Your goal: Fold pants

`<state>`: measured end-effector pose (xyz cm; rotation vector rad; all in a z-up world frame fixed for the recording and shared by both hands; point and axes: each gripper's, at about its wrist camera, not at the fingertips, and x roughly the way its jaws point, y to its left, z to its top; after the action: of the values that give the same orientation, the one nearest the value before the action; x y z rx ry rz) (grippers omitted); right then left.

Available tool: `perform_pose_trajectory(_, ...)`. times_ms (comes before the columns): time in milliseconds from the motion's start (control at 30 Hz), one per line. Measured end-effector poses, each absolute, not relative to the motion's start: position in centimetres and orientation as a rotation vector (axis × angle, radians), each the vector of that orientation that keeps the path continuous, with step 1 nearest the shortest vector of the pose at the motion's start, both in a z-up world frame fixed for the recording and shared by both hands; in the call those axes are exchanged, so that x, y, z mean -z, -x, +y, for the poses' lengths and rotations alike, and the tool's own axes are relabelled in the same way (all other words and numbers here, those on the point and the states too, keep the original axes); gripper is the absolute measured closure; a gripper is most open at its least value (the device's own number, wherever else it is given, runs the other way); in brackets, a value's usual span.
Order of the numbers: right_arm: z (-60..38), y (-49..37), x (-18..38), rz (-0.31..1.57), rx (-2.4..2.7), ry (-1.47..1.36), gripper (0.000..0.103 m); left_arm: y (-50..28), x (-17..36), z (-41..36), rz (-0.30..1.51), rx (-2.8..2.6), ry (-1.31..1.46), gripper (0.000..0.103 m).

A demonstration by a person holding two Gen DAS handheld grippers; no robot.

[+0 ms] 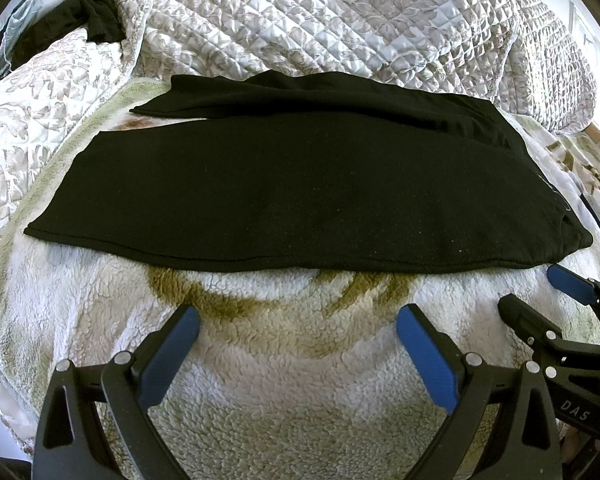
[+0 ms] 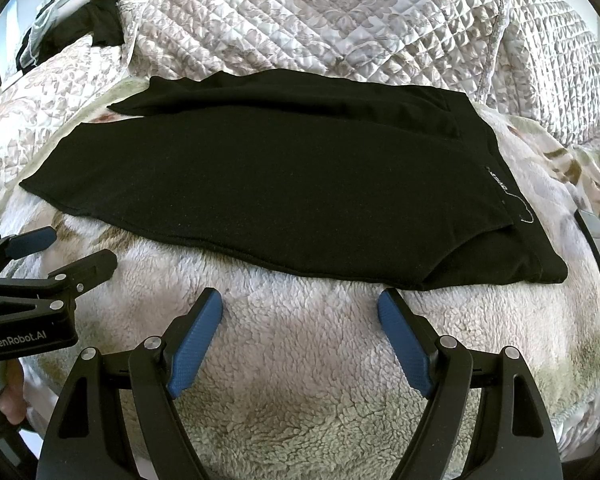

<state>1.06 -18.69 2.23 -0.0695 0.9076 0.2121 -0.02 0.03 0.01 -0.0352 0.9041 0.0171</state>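
Black pants (image 1: 300, 192) lie flat across a fleecy blanket, legs to the left and waistband to the right; they also show in the right wrist view (image 2: 292, 200), where the waistband label (image 2: 500, 180) is visible. One leg lies over the other, the far leg peeking out behind. My left gripper (image 1: 298, 320) is open and empty, just short of the pants' near edge. My right gripper (image 2: 300, 304) is open and empty, near the same edge toward the waist end. Each gripper shows in the other's view, the right one (image 1: 540, 296) and the left one (image 2: 72, 248).
The fleecy blanket (image 1: 284, 380) covers the near surface. A quilted floral cover (image 1: 320, 20) rises behind the pants. Dark clothing (image 1: 80, 20) is piled at the far left. A dark flat object (image 2: 596, 256) lies at the right edge.
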Motion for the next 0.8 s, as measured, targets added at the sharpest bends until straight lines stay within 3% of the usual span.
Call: perform_pose_trajectory(800,-18.75,-1.00,-2.37,0.906,-0.211,0.073,0.023,0.02,0.00,0.00,0.905,-0.016,0.033,0.001)
